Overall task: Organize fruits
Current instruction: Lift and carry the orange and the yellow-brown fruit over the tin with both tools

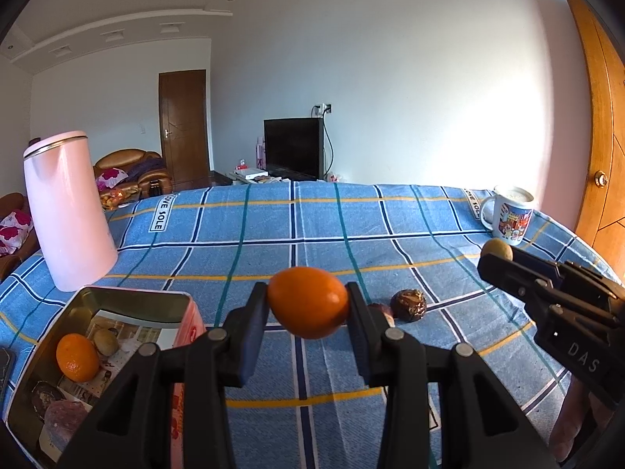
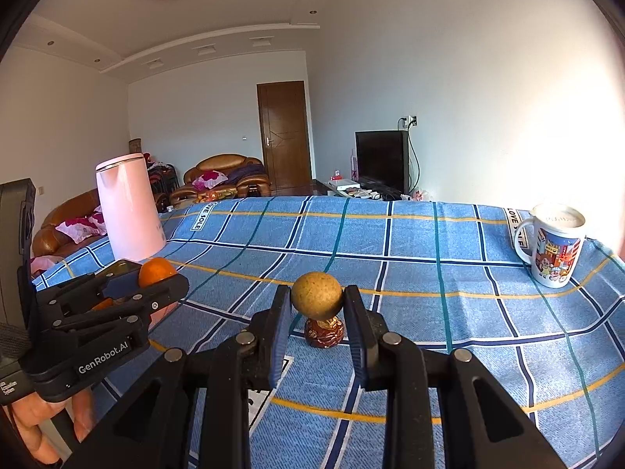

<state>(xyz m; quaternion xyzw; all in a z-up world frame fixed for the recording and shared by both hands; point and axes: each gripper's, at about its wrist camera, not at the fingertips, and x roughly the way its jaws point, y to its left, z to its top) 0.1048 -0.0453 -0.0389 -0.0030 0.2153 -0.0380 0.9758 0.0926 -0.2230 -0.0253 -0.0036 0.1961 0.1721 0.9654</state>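
Table (image 1: 390, 219) covered in blue plaid cloth fills both views. Pink kettle (image 1: 66, 211) stands at far left, upright, just behind the tin (image 1: 129, 297). Tin is open, at the near-left table edge, paper lining inside. In the tin: one tangerine (image 1: 77, 356), a small brown-green fruit (image 1: 105, 342) touching or just beside it, and some dark wrapped pieces nearer the camera, too blurred to name.

Mug (image 2: 554, 246) with cartoon print sits at far right of the table, handle to the left, well apart from everything else.

Left gripper (image 1: 308, 305) is clamped on an orange (image 1: 308, 301), one finger on each side, fruit lifted off the cloth, just right of the tin. In the right wrist view the same gripper (image 2: 158, 279) shows at left with the orange (image 2: 156, 271) at its tips, over the tin's edge area.

Right gripper (image 2: 317, 299) is clamped on a round tan ball-shaped fruit (image 2: 317, 296), held above the cloth. From the left wrist view it (image 1: 494, 256) shows at right with that fruit (image 1: 497, 249) at its tip.

Dark brown wrinkled fruit (image 1: 409, 305) lies on the cloth mid-table, directly below and behind the tan fruit in the right wrist view (image 2: 324, 332). A reddish piece (image 1: 381, 308) lies just beside it, mostly hidden by the left finger.
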